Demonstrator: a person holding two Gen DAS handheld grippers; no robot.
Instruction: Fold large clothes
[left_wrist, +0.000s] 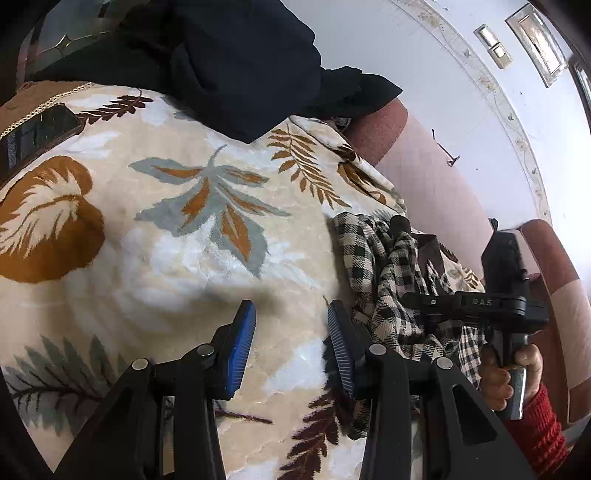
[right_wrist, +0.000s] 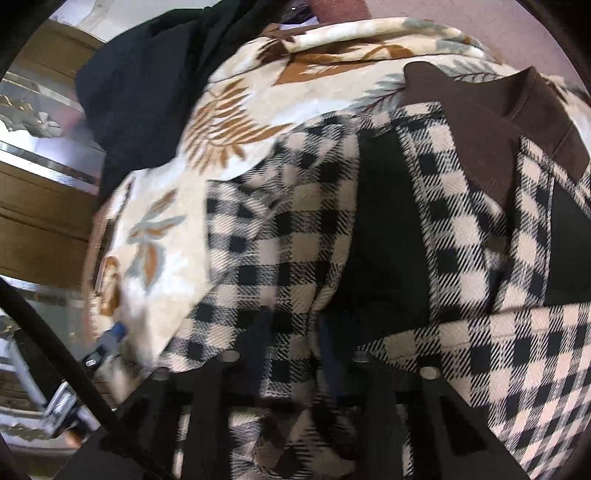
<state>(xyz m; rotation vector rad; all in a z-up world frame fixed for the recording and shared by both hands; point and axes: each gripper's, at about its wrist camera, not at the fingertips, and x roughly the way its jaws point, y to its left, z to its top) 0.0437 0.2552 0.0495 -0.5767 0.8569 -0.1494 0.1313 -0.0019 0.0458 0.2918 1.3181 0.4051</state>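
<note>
A black-and-cream checked shirt (left_wrist: 384, 280) with a brown collar (right_wrist: 495, 125) lies bunched on a leaf-patterned blanket (left_wrist: 177, 236). My left gripper (left_wrist: 291, 332) is open and empty, its blue pads over the blanket just left of the shirt. My right gripper (left_wrist: 491, 302) sits at the shirt's right side, held by a hand in a red sleeve. In the right wrist view the checked shirt (right_wrist: 288, 251) drapes over the fingers and hides the tips, so the jaws cannot be read.
A dark black garment (left_wrist: 229, 62) is piled at the blanket's far end, also in the right wrist view (right_wrist: 136, 92). A pink and maroon sofa (left_wrist: 439, 184) runs along the right. Wooden furniture (right_wrist: 40, 206) stands at the left.
</note>
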